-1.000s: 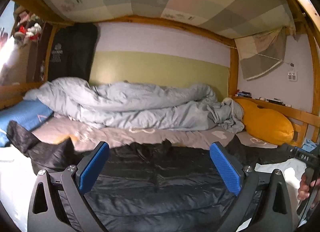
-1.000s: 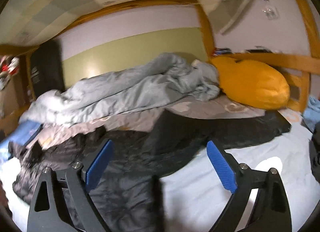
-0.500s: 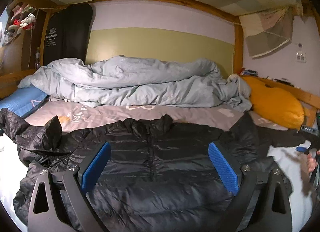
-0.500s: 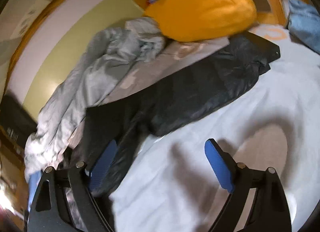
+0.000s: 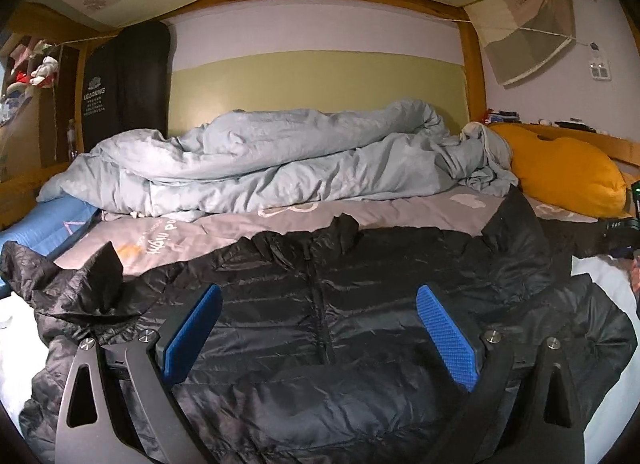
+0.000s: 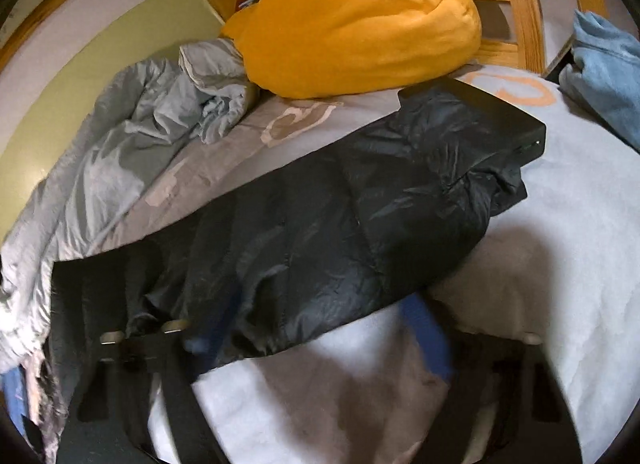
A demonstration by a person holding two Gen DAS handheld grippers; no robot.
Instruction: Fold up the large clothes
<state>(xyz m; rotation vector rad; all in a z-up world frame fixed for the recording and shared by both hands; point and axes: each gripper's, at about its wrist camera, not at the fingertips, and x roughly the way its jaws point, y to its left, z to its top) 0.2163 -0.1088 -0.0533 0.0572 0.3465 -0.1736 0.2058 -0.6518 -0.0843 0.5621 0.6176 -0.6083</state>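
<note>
A black quilted puffer jacket (image 5: pixel 320 316) lies spread front-up on the bed, collar toward the wall. Its left sleeve (image 5: pixel 76 284) is crumpled at the left; its right sleeve (image 6: pixel 360 216) stretches out toward the orange pillow. My left gripper (image 5: pixel 320 328) is open and empty, low over the jacket's chest with the zip between its blue pads. My right gripper (image 6: pixel 320 340) is open and blurred by motion, just in front of the right sleeve's lower edge, over the white sheet. The right gripper also shows at the far right of the left wrist view (image 5: pixel 624 232).
A rumpled grey-blue duvet (image 5: pixel 272 168) lies along the back wall. An orange pillow (image 6: pixel 352 20) sits at the bed's right end by the wooden frame (image 6: pixel 516 24). A blue cloth (image 6: pixel 604 68) lies at the right. The sheet (image 6: pixel 560 248) is white and grey.
The left gripper has pulled back and risen, so the whole jacket front shows. The right gripper has swung down and right toward the right sleeve and is still moving.
</note>
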